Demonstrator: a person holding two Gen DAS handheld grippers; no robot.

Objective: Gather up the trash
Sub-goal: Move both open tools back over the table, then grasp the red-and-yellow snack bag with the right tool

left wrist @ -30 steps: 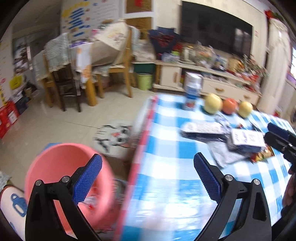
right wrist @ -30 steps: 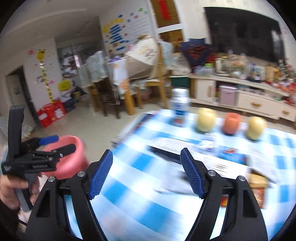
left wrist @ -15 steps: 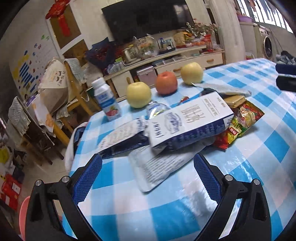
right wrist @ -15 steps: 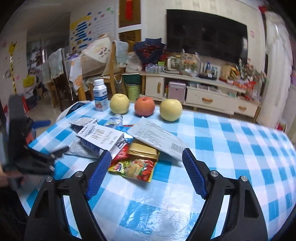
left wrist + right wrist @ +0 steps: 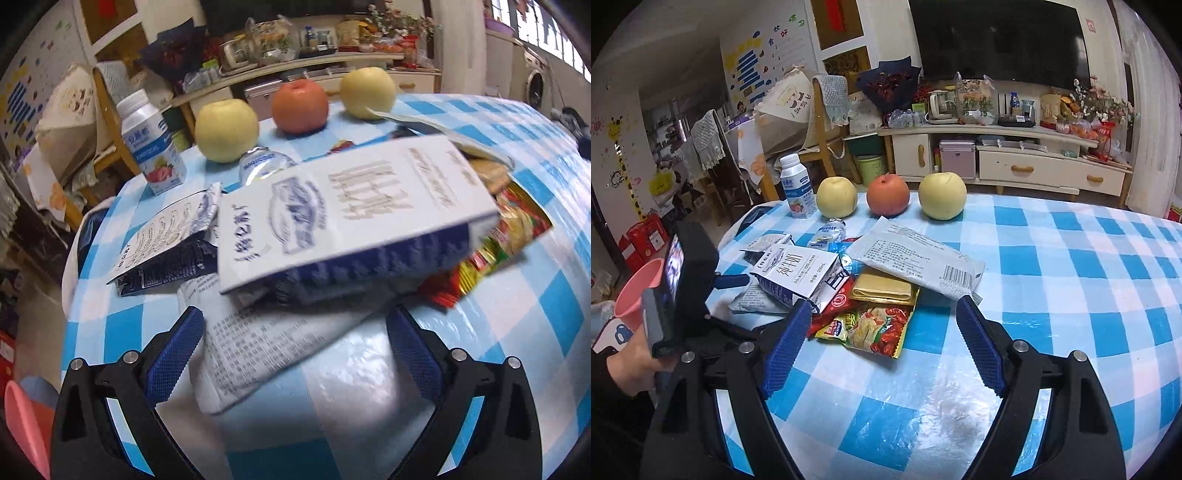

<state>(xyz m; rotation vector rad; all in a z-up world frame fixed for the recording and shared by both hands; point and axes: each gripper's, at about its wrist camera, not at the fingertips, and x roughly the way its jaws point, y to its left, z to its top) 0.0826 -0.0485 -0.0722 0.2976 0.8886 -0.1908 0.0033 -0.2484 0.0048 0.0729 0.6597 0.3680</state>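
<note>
Blue-and-white checked tablecloth [image 5: 1071,280], glossy, covering the work surface.

Left gripper [image 5: 295,350]: fingers spread wide, empty, low over the grey printed pouch [image 5: 266,343] at the near edge of the litter heap. Right gripper [image 5: 882,347]: fingers likewise apart, empty, just short of the red-and-yellow snack wrapper [image 5: 875,325].

Trash heap, mid-table: white-and-navy milk carton [image 5: 351,214] lying atop the pouch; second flattened carton [image 5: 166,240] beside it; gold packet [image 5: 882,288]; large grey pouch [image 5: 916,258].

Handling, as judged: pinch the flat pouch by its free edge, draw outward so the carton slides off, not up.

Beyond: three fruits [image 5: 888,195], drink bottle [image 5: 796,188], likely keepers. Pink bin [image 5: 639,288] off the table's left edge. Far: TV cabinet [image 5: 1034,162], chairs.
</note>
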